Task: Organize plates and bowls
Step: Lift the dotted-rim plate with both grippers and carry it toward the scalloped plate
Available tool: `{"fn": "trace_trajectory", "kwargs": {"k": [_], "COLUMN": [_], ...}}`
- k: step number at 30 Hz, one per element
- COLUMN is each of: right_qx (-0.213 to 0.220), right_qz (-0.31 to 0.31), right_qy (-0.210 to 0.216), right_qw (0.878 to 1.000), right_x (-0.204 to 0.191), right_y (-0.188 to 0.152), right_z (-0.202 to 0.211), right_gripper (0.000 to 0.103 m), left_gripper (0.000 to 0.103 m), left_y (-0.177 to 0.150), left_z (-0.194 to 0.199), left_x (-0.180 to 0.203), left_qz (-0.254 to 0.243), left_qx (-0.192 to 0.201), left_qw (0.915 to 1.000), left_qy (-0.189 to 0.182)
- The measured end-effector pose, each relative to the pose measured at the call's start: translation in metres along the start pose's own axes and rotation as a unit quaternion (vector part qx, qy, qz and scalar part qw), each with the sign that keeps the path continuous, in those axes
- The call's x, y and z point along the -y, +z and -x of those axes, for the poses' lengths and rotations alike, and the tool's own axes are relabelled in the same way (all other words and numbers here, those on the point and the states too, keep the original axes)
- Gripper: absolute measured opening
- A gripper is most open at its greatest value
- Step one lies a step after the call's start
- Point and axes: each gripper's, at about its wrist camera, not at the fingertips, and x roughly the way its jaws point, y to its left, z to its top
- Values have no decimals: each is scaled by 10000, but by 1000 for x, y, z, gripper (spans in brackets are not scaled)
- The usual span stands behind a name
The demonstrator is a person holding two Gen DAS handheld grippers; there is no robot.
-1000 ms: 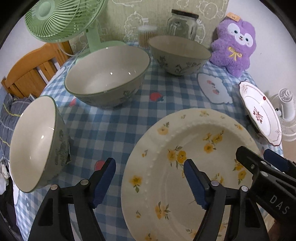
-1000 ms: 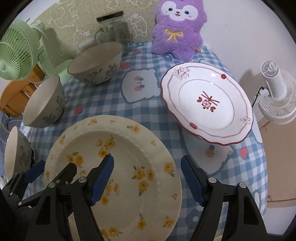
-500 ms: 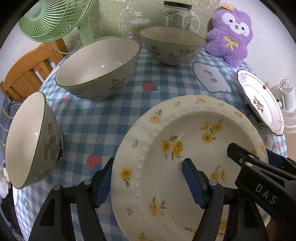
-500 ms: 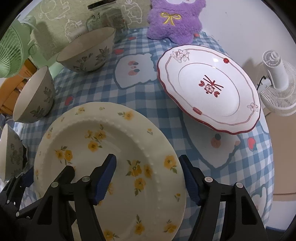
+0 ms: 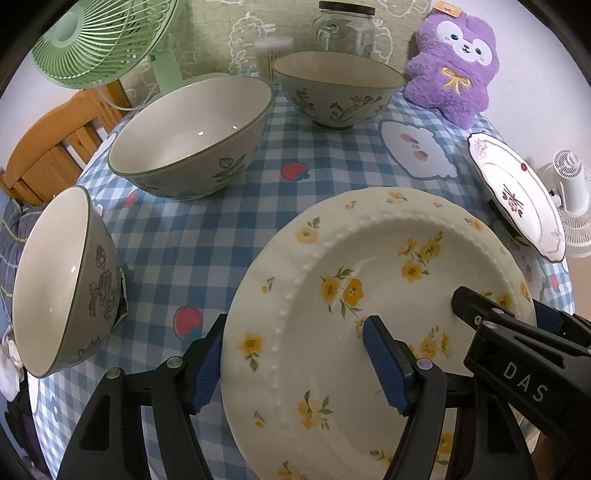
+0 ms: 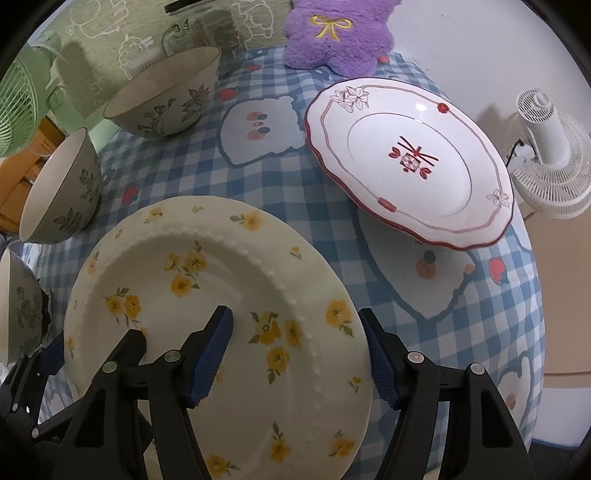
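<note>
Both sides straddle the yellow-flower plate (image 5: pixel 369 295) rim. Left hand-held gripper (image 5: pixel 295 365) and right hand-held gripper (image 6: pixel 295 354) wide, pads not pressing. Right one reads "DAS". Plate sits on checked bench (image 5: pixel 229 206), near edge.

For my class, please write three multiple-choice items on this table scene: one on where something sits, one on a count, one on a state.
1. What stands right behind the far bowl?
A. glass jar
B. white fan
C. wooden chair

2. How many bowls are on the table?
A. two
B. three
C. five

3. How does each gripper stand at the yellow-flowered plate?
A. shut beside it
B. jaws apart, astride its rim
C. lifted far above it

Answers:
1 A: the glass jar rises just behind that bowl.
2 B: the far bowl, middle bowl and near bowl.
3 B: the left gripper and right gripper each have one finger over the plate and one outside it.
</note>
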Motion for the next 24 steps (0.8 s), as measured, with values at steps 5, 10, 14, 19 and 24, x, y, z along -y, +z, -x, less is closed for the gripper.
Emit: {"fn": "trace_trajectory", "kwargs": {"k": [5, 10, 14, 19, 24], "right_qx": [27, 62, 60, 36, 10], "right_qz": [-49, -10, -3, 17, 20], "right_qy": [-13, -4, 34, 102, 112], "right_qw": [10000, 10000, 10000, 9999, 9999], "right_x": [1, -1, -4, -8, -10], "right_y": [-4, -9, -15, -21, -26], "right_z": [5, 13, 17, 19, 21], "right_gripper": [71, 71, 71, 71, 71], "left_gripper": [73, 73, 73, 73, 73], "left_y": [-3, -7, -10, -16, -23], "left_z": [3, 10, 15, 19, 21], "left_x": [0, -1, -4, -8, -13], "left_qz": [-34, -24, -69, -118, -98], "left_qx": [-30, -4, -3, 4, -33], "left_qw": [10000, 10000, 10000, 9999, 9999], "left_qy": [1, 22, 23, 93, 129]}}
